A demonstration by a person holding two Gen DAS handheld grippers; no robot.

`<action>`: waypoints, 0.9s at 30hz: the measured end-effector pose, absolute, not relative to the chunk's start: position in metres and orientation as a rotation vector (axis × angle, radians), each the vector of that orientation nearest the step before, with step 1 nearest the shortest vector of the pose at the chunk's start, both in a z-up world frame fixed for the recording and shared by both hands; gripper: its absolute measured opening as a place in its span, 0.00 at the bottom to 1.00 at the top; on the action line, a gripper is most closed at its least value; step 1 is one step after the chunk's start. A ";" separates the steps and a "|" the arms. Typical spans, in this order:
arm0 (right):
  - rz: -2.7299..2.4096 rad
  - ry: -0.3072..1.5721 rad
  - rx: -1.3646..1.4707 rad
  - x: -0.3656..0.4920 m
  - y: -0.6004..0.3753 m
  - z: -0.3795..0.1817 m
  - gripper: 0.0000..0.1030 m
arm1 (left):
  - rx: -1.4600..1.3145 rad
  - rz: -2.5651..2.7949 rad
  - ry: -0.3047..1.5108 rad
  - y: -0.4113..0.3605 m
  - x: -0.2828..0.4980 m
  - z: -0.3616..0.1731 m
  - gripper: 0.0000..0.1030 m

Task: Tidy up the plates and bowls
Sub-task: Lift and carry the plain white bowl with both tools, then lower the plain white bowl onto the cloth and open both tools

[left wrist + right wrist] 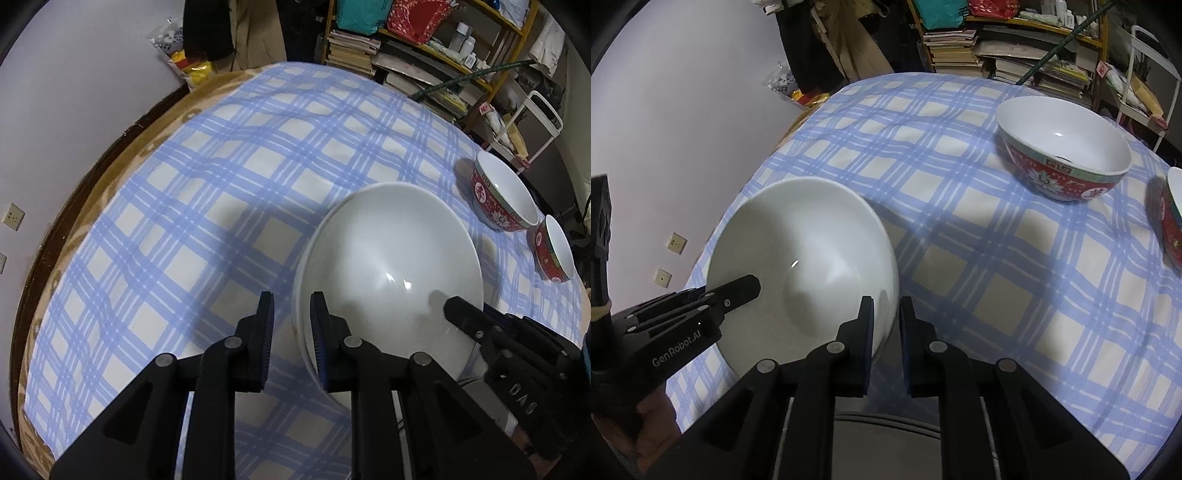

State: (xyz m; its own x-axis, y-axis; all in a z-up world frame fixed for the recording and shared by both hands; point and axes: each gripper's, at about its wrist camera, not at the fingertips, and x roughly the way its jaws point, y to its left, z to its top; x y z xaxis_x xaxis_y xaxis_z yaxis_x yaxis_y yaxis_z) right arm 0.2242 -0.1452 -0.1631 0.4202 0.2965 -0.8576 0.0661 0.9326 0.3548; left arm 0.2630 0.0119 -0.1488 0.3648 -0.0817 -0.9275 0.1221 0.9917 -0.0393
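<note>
A stack of white plates [391, 266] sits on the blue-checked tablecloth; it also shows in the right wrist view [801, 258]. My left gripper [292, 325] straddles the stack's left rim, one finger inside, one outside, jaws close but with a gap. My right gripper [886, 325] straddles the right rim the same way. Each gripper's finger shows in the other's view, over the plate. Two red patterned bowls stand to the right, a larger bowl [1063, 151], also in the left wrist view [502, 192], and a smaller bowl [554, 251] that appears at the right wrist view's edge [1172, 218].
The round table [92, 192] has a dark wooden rim and stands by a white wall. Shelves of books [1004, 55] and a white rack [532, 122] stand behind the table. The cloth [997, 277] spreads between plates and bowls.
</note>
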 end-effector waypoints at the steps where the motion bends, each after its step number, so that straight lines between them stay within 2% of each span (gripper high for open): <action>1: 0.148 1.133 0.368 0.224 -0.147 -0.161 0.15 | 0.039 -0.124 1.184 0.013 0.262 -0.147 0.20; 5: 0.134 1.104 0.373 0.221 -0.157 -0.149 0.15 | 0.048 -0.109 1.154 0.012 0.258 -0.136 0.22; 10: 0.088 1.070 0.337 0.218 -0.171 -0.131 0.16 | 0.081 -0.086 1.084 0.006 0.254 -0.116 0.39; 16: 0.034 1.031 0.316 0.218 -0.200 -0.110 0.29 | 0.127 -0.079 0.989 -0.008 0.251 -0.089 0.49; 18: 0.010 1.022 0.295 0.219 -0.210 -0.103 0.40 | 0.154 -0.071 0.954 -0.016 0.250 -0.082 0.49; 20: -0.027 0.996 0.303 0.220 -0.223 -0.094 0.58 | 0.186 -0.072 0.925 -0.026 0.250 -0.077 0.50; 21: -0.040 0.980 0.317 0.220 -0.231 -0.089 0.62 | 0.202 -0.076 0.914 -0.030 0.250 -0.074 0.53; 22: -0.049 0.962 0.338 0.220 -0.240 -0.083 0.69 | 0.220 -0.082 0.900 -0.036 0.250 -0.071 0.62; 23: -0.055 0.947 0.355 0.220 -0.247 -0.079 0.77 | 0.230 -0.086 0.889 -0.040 0.251 -0.069 0.67; 24: -0.063 0.930 0.371 0.221 -0.255 -0.075 0.80 | 0.242 -0.096 0.870 -0.046 0.251 -0.065 0.74; 26: -0.086 0.899 0.391 0.225 -0.269 -0.066 0.94 | 0.251 -0.107 0.857 -0.054 0.251 -0.061 0.78; 27: -0.096 0.887 0.397 0.227 -0.276 -0.062 0.95 | 0.256 -0.123 0.860 -0.059 0.253 -0.060 0.82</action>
